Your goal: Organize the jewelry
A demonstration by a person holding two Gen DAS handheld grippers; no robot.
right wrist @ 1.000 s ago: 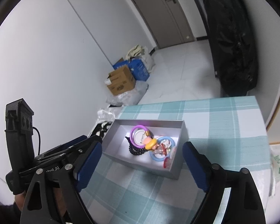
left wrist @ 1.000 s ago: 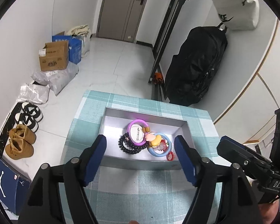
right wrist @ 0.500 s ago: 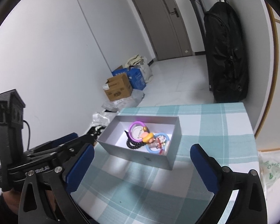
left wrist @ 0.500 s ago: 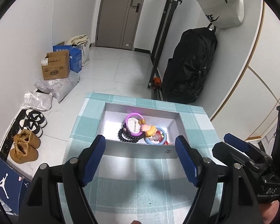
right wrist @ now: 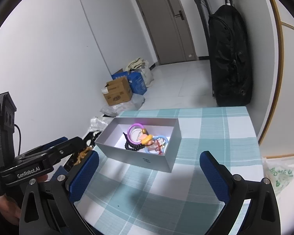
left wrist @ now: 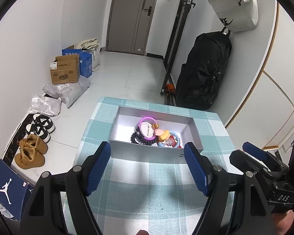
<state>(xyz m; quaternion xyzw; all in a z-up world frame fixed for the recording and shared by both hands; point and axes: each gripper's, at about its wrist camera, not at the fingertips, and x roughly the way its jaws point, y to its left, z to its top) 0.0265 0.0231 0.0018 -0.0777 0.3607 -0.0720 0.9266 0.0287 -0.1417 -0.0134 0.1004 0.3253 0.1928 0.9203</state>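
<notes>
A silver-grey open box [left wrist: 125,147] [right wrist: 162,162] sits at the far end of the teal checked tablecloth [left wrist: 151,192]. Inside lie a purple bangle [left wrist: 141,121] [right wrist: 131,127], a black bead bracelet [left wrist: 136,139] [right wrist: 131,146], a light blue bangle [left wrist: 179,139] [right wrist: 164,138] and a small doll charm [left wrist: 162,134] [right wrist: 147,139]. My left gripper [left wrist: 148,166] is open and empty, held back above the cloth in front of the box. My right gripper [right wrist: 149,174] is open and empty, to the right and nearer than the box.
The table ends just beyond the box; floor lies below with shoes [left wrist: 32,150], cardboard boxes [left wrist: 64,72] and plastic bags [left wrist: 74,90] at left. A black bag [left wrist: 203,70] leans on the right wall. A plastic bag [right wrist: 280,174] lies right of the table.
Both grippers have pulled back and up from the box, which now looks smaller and farther. Both stay open and empty. The jewelry in the box has not moved.
</notes>
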